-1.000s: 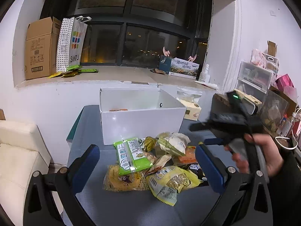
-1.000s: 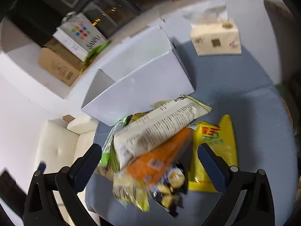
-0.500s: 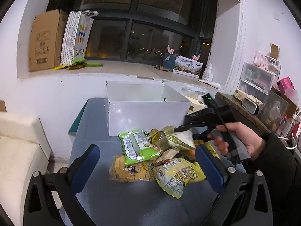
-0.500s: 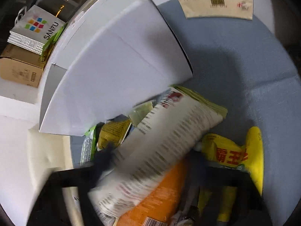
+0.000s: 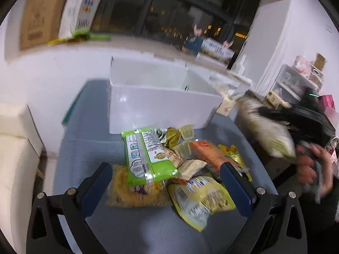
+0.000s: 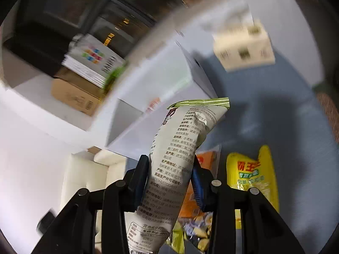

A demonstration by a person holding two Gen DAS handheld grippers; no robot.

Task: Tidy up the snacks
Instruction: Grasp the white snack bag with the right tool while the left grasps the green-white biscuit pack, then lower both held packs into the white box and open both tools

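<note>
Standing between the two pads of the right gripper (image 6: 169,175), the long grey-white printed snack bag with a green sealed top (image 6: 180,158) is pinched at its middle, its sealed end pointing toward 1 o'clock, off the blue-grey tabletop (image 6: 275,105). At 11 o'clock beyond it sits the open white rectangular box (image 6: 161,89). At 3 o'clock lies a yellow foil packet (image 6: 252,169). The left gripper (image 5: 165,188) is spread wide and holds nothing, hovering over the pile with the bright green flat wrapper (image 5: 146,156) lying between its pads.

Right gripper (image 6: 169,175) clamped, apparently lifted white packet (image 6: 180,148)
</note>
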